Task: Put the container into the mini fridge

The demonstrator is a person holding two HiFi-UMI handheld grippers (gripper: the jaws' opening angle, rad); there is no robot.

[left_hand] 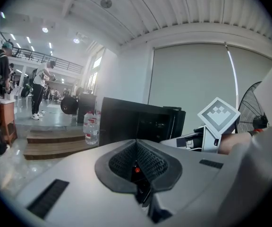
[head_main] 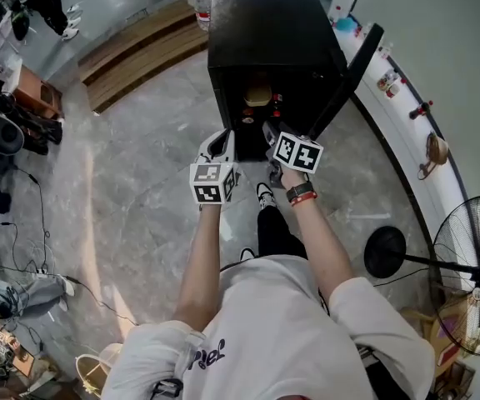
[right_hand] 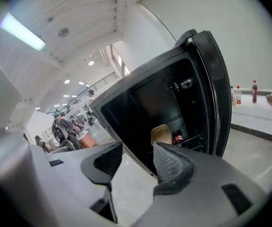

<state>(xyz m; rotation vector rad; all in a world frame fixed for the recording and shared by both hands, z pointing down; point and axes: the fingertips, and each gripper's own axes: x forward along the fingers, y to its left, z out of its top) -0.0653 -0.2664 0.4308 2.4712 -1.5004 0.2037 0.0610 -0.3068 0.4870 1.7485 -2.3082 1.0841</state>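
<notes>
The black mini fridge stands on the floor in front of me with its door swung open to the right. A tan container sits inside on a shelf, and it shows deep in the cavity in the right gripper view too, next to a dark soda bottle. My right gripper is open and empty, a short way back from the fridge opening. My left gripper is shut with nothing in it, held just left of the right one.
Water bottles stand left of the fridge beside low wooden steps. A curved white ledge with small bottles runs along the right. A floor fan stands at the near right. People stand far off at the left.
</notes>
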